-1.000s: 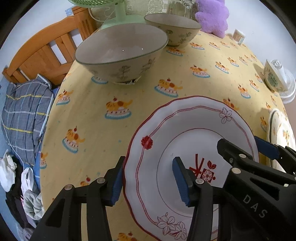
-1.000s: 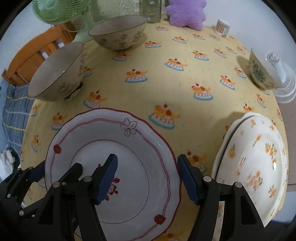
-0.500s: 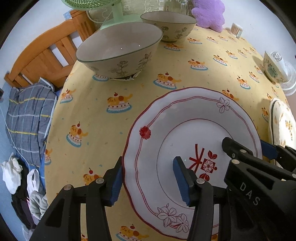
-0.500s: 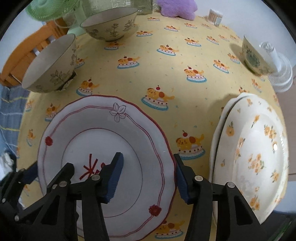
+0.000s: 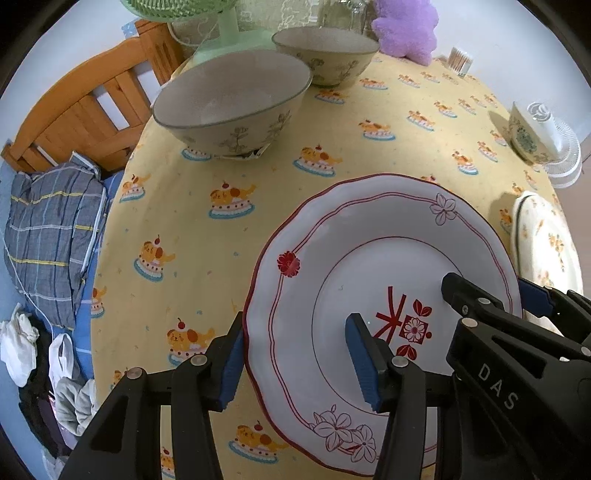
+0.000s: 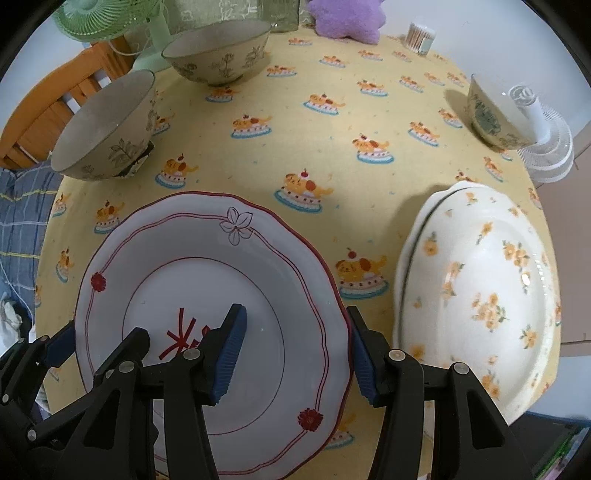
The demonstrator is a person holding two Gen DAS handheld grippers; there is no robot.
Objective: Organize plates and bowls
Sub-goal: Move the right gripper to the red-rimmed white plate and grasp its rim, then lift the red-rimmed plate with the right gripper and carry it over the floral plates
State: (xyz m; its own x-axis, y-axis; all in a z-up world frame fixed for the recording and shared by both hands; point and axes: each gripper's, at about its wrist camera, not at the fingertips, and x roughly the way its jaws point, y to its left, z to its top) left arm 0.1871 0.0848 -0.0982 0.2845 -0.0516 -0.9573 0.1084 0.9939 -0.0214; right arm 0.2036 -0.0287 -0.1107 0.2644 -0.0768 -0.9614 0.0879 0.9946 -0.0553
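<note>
Left wrist view: left tongs (image 5: 295, 362) straddle the near-left rim of the red-trimmed plate (image 5: 369, 266), one blue pad outside the edge, the other over the plate's well. Pads seem to pinch the rim, though contact isn't fully clear. Plate sits on the counter (image 5: 258, 177) w/ yellow cake-print cloth. Right tongs (image 5: 491, 295) reach in from the right, over the same plate's far side. Two grey bowls behind: near bowl (image 5: 231, 107) and far bowl (image 5: 327, 51), close together. Small green-print bowl (image 5: 524, 133) at far right, beside a white fan (image 5: 561, 155). Floral plate stack (image 5: 546, 243) at right edge.

Right wrist view: right tongs (image 6: 295, 350) half-open across the right rim of the red-trimmed plate (image 6: 207, 280), left pad over the well, right pad just outside the edge; looks like a grip. Left tongs (image 6: 61, 341) at plate's left edge. Floral plate stack (image 6: 476, 295) just right, apart from the plate. Green fan (image 6: 99, 18), purple plush (image 6: 347, 18) at back.
</note>
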